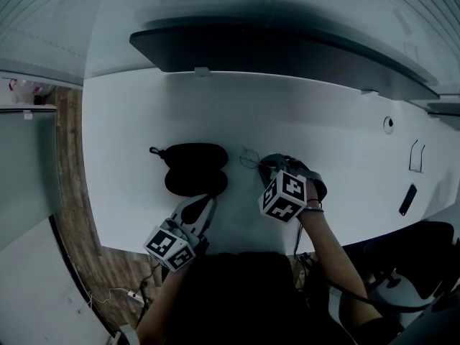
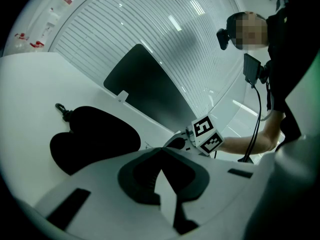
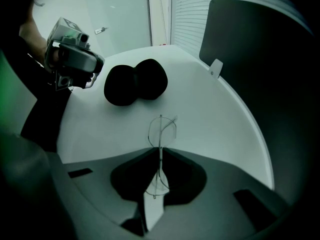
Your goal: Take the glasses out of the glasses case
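Observation:
The black glasses case [image 1: 195, 167] lies open on the white table [image 1: 129, 121], its two halves spread flat; it also shows in the left gripper view [image 2: 92, 136] and the right gripper view [image 3: 135, 84]. Thin wire-framed glasses [image 1: 249, 158] are out of the case, just to its right. My right gripper [image 1: 264, 165] is shut on the glasses [image 3: 161, 129], which stick out ahead of the jaw tips [image 3: 160, 151]. My left gripper [image 1: 205, 201] sits just below the case, apart from it. Its jaws [image 2: 161, 151] are shut with nothing between them.
A long dark panel [image 1: 273, 49] stands along the table's far side. At the right lie a small dark flat object [image 1: 407, 200], a wire bracket [image 1: 417, 155] and a round hole [image 1: 388, 124]. The table's left edge drops to a wooden floor [image 1: 68, 164].

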### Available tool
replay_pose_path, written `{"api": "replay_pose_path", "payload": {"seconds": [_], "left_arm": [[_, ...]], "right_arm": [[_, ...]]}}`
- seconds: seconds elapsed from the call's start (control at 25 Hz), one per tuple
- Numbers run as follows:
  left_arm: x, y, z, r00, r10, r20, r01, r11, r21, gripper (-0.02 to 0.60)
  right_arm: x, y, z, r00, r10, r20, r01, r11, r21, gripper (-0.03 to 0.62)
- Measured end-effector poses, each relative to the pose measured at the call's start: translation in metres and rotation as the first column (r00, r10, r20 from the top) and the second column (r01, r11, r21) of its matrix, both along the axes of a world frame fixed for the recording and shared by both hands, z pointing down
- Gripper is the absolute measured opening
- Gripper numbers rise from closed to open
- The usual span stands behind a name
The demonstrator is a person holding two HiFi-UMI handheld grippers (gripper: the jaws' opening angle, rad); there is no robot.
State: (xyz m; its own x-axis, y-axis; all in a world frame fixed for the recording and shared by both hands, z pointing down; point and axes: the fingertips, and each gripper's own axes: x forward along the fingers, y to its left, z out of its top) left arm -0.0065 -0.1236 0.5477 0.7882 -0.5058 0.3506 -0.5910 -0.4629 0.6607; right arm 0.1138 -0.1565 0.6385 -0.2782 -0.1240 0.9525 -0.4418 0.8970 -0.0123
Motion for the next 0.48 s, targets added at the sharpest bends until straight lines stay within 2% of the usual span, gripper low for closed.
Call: {"api": "replay_pose_path", "payload": {"seconds": [0.48], "left_arm": [[-0.0043, 0.0016, 0.0051, 1.0, -0.018, 0.001, 0.018, 1.0, -0.017, 0.009]], "right_arm": [[0.0, 0.0003, 0.0046, 1.0, 0.003, -0.002, -0.003, 1.0, -0.004, 0.037]]}}
